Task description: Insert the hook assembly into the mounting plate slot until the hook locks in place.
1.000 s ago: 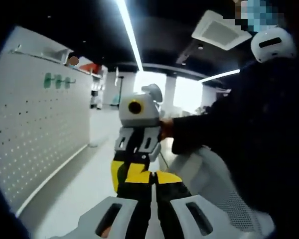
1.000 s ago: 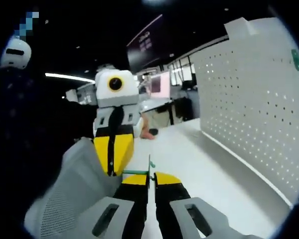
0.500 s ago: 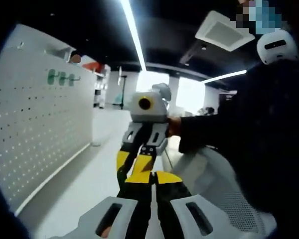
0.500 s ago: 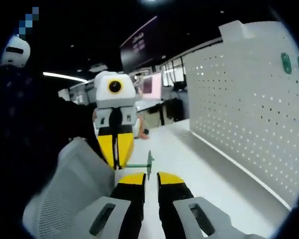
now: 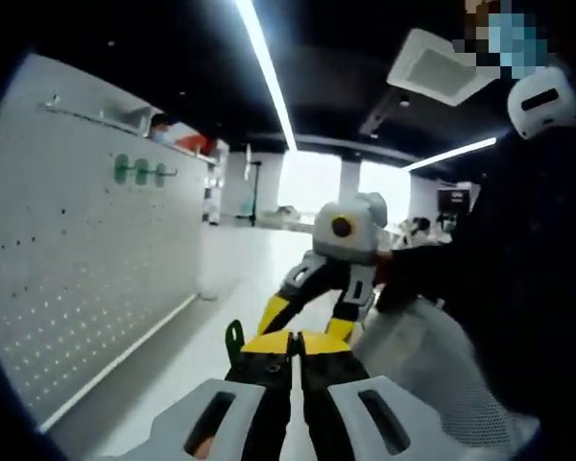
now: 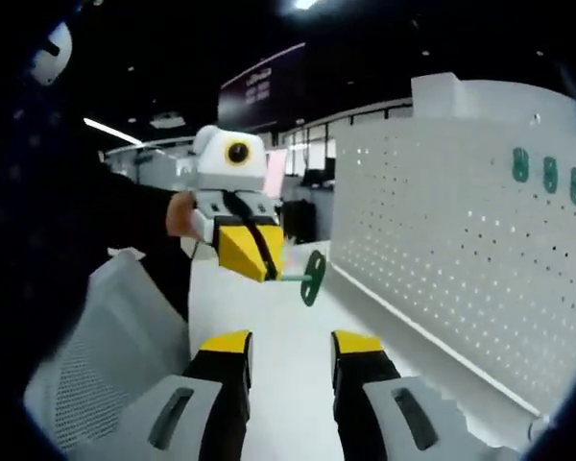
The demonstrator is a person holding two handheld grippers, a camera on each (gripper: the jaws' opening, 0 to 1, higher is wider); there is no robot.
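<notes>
1. My left tool [image 5: 290, 338] is clenched on the green hook assembly [image 6: 311, 278]; in the right gripper view its yellow jaws meet on the thin stem, and the oval green plate end sticks out toward the pegboard side, clear of everything else; in the left gripper view a bit of the green piece [image 5: 234, 338] peeks up just left of my closed jaw tips.

2. My right tool [image 6: 290, 339] is released; its two yellow-tipped jaws stand well apart with nothing between them, and the hook assembly sits beyond and above that gap, not touching them.

3. The white pegboard [image 5: 86, 259] stands upright along the far edge of the white bench [image 6: 278, 384]; three green hooks [image 6: 548, 174] are already mounted in a row high on it; I cannot tell from either view which slot is the mounting plate's.

4. The right gripper view gives the clear look at the held piece and my hand [image 6: 180, 215] behind the left tool; the left gripper view instead shows my right tool [image 5: 312, 319] from the front, jaws spread, with my dark sleeve [image 5: 432, 274] reaching in from the right.

5. Both tools are held above the bench, facing each other, the pegboard off to one side; a grey mesh basket [image 6: 106, 355] sits near my body, its contents not visible.
</notes>
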